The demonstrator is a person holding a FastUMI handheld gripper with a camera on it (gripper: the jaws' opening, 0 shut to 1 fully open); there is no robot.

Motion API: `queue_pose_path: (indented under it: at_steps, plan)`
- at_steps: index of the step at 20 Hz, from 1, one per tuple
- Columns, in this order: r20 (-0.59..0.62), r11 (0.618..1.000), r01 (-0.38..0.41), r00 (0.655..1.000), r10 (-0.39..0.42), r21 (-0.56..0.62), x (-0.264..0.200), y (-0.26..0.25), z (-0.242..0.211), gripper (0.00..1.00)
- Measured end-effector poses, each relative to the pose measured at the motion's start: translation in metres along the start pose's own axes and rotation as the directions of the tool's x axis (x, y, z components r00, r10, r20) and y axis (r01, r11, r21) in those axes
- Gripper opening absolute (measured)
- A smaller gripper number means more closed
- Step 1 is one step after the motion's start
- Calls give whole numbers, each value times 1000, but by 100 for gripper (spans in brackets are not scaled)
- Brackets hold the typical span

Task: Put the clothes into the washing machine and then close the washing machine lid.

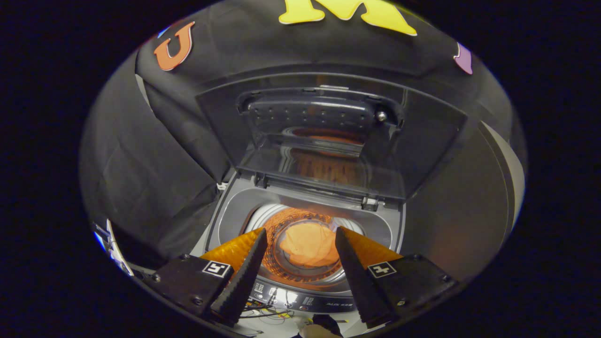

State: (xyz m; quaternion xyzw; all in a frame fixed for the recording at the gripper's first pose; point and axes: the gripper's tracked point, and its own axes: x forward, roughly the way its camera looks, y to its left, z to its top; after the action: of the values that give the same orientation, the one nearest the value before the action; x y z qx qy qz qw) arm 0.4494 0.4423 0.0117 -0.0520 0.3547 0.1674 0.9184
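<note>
Orange clothes [309,248] lie at the bottom of the washer drum [300,220], beyond the gripper [300,239], whose fingers stand apart and empty. Loading looks done (as far as the drum shows); the lid [328,136], propped upright at the far side, now needs pulling forward and down.
</note>
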Motion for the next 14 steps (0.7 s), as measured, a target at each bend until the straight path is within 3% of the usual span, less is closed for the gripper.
queue_pose_path:
  at_steps: [8, 14]
  plan:
    - [155, 999, 5, 988, 2, -40, -44, 3, 45, 91]
    - [289, 994, 1, 957, 30, -106, -83, 19, 87, 91]
